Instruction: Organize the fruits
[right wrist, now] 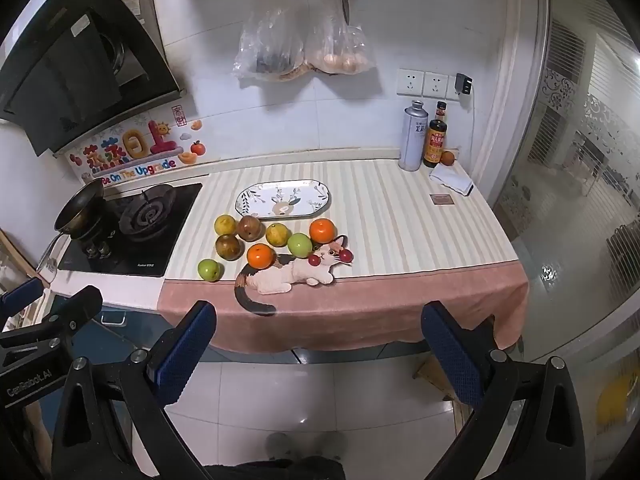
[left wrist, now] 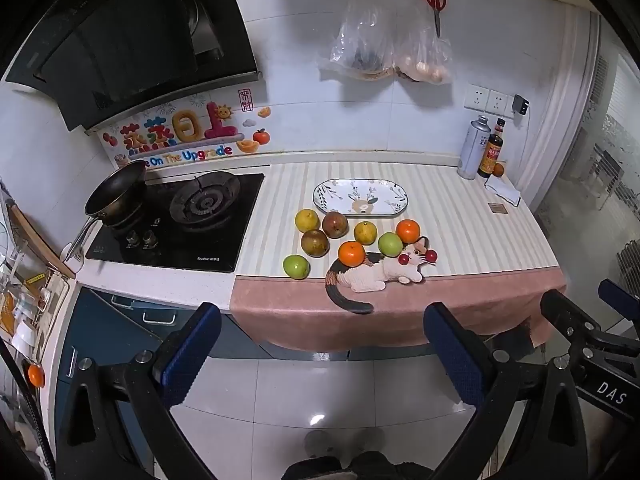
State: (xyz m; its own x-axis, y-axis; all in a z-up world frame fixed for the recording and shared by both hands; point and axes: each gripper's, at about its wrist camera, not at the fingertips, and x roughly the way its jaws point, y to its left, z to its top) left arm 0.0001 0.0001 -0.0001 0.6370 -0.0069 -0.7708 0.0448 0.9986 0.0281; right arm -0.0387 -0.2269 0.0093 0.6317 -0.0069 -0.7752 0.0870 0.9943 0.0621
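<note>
Several fruits lie on the striped counter cloth in front of an oval patterned plate (left wrist: 360, 197) (right wrist: 282, 199): two oranges (left wrist: 351, 253) (right wrist: 322, 230), two green apples (left wrist: 296, 266) (right wrist: 209, 269), yellow pears (left wrist: 307, 220) (right wrist: 225, 224) and brown pears (left wrist: 315, 243) (right wrist: 229, 247). A flat cat figure (left wrist: 380, 270) (right wrist: 294, 272) with two cherries lies by them. My left gripper (left wrist: 320, 344) and right gripper (right wrist: 320, 344) hover open over the floor, short of the counter, nothing between their blue pads. The right gripper also shows at the left wrist view's right edge.
A gas stove (left wrist: 176, 220) with a pan (left wrist: 116, 194) sits left of the cloth. A bottle (right wrist: 435, 143), a can (right wrist: 412, 136) and a folded cloth (right wrist: 451, 181) stand at the back right. Bags (right wrist: 304, 48) and scissors hang on the wall. A person's feet (right wrist: 306, 446) show on the floor tiles.
</note>
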